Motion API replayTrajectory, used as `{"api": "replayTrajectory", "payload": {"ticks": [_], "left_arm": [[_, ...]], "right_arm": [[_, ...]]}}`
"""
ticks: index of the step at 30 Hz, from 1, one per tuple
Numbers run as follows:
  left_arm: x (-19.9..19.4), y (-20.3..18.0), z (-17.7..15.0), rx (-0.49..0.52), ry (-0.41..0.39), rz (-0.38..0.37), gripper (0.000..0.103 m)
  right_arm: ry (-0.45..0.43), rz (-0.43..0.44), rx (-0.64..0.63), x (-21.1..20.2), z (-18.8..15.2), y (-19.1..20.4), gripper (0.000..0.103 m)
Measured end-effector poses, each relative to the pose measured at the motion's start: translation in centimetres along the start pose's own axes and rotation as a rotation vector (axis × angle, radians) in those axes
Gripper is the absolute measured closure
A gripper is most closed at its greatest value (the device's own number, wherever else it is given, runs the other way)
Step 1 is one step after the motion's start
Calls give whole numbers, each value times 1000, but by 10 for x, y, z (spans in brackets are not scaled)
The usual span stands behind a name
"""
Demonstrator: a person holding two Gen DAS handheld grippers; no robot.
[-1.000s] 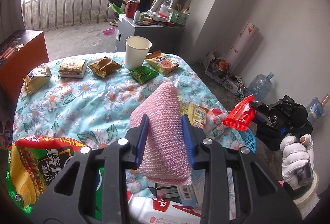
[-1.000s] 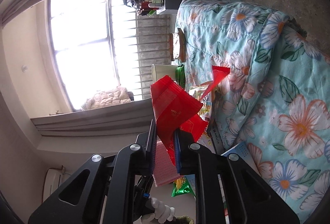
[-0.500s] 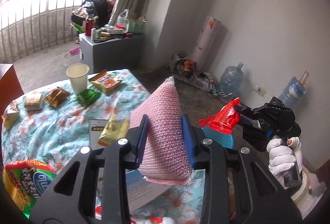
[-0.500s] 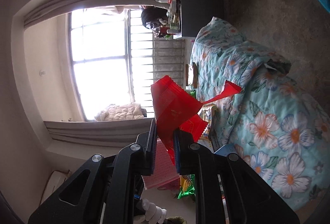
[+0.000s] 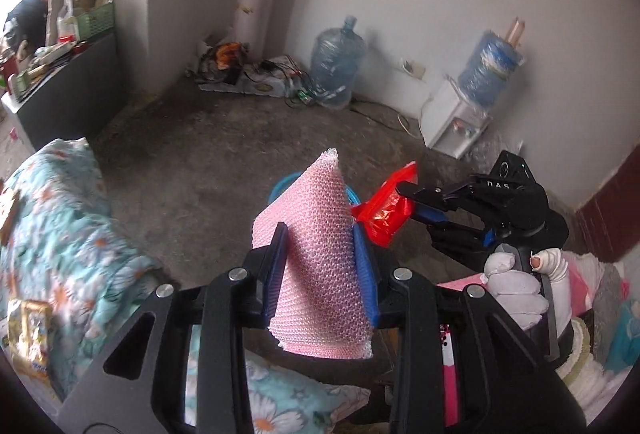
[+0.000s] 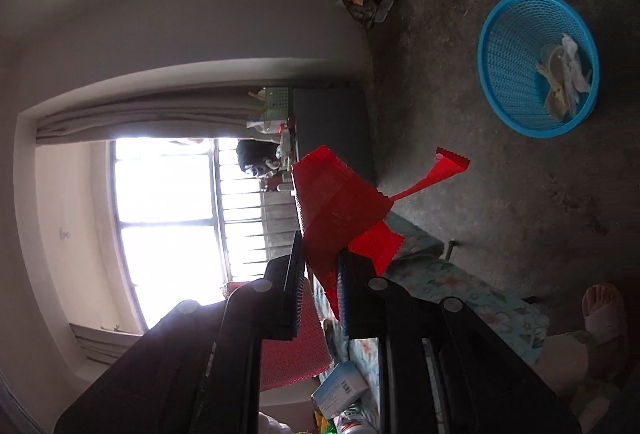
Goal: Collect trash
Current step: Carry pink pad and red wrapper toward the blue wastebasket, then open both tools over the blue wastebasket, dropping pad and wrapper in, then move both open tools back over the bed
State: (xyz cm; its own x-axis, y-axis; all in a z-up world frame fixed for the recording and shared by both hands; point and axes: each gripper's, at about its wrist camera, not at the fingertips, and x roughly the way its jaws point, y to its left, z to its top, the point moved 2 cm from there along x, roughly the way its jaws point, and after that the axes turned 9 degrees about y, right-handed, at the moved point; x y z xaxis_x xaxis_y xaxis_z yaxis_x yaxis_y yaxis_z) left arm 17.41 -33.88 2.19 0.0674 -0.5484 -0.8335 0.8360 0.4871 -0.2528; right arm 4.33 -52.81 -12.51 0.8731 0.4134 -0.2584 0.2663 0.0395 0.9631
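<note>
Both hands have swung away from the flowered bed [image 5: 60, 234] since the earlier frames, so the left wrist view now faces the concrete floor and the far wall, not the snack packets. At the near left only the bed's edge shows, with a yellow packet [image 5: 28, 330] on it, trash not yet collected. In the middle the left gripper [image 5: 320, 262] is clenched on a pink cloth [image 5: 320, 246], whose point stands up between the blue pads; the fold is pinched low, probably so that it does not slip while carried. Just behind the cloth a part of the blue basket [image 5: 280, 186] shows on the floor. To the right, the right gripper [image 5: 412, 198], in a white-gloved hand [image 5: 516, 286], grasps a red wrapper [image 5: 384, 210] by one end, and the rest hangs free. In the right wrist view the wrapper [image 6: 340, 210] sits between nearly closed jaws, and the basket [image 6: 536, 62], with some pale scraps inside, stands well apart at the far right. I judge both pieces are being carried toward the basket to be dropped there.
</note>
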Motion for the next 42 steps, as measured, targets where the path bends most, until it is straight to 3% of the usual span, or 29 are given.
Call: {"api": "replayTrajectory", "payload": {"ticks": [7, 12, 13, 14, 15, 19, 24, 29, 34, 42], "left_arm": [[134, -29, 40, 61, 167, -32, 72], [218, -31, 66, 88, 203, 21, 71], [234, -30, 70, 78, 203, 22, 69], [248, -28, 74, 66, 210, 16, 61], [260, -25, 77, 47, 219, 15, 50], [291, -14, 85, -39, 236, 45, 49], [280, -7, 82, -43, 210, 37, 49], [243, -9, 78, 4, 153, 41, 49], [178, -13, 72, 19, 65, 6, 48], [52, -15, 31, 29, -28, 79, 41]], "right_arm": [[-27, -58, 195, 9, 68, -75, 87], [-51, -93, 311, 29, 115, -120, 85], [-46, -99, 333, 35, 125, -130, 81], [-42, -106, 364, 40, 136, -141, 71], [-48, -120, 402, 42, 144, -154, 68], [-39, -155, 498, 53, 162, -188, 57], [-17, -166, 538, 59, 156, -209, 54], [-19, -137, 533, 51, 137, -203, 53], [-14, -142, 397, 44, 109, -156, 53], [49, -118, 64, 49, 43, -42, 52]]}}
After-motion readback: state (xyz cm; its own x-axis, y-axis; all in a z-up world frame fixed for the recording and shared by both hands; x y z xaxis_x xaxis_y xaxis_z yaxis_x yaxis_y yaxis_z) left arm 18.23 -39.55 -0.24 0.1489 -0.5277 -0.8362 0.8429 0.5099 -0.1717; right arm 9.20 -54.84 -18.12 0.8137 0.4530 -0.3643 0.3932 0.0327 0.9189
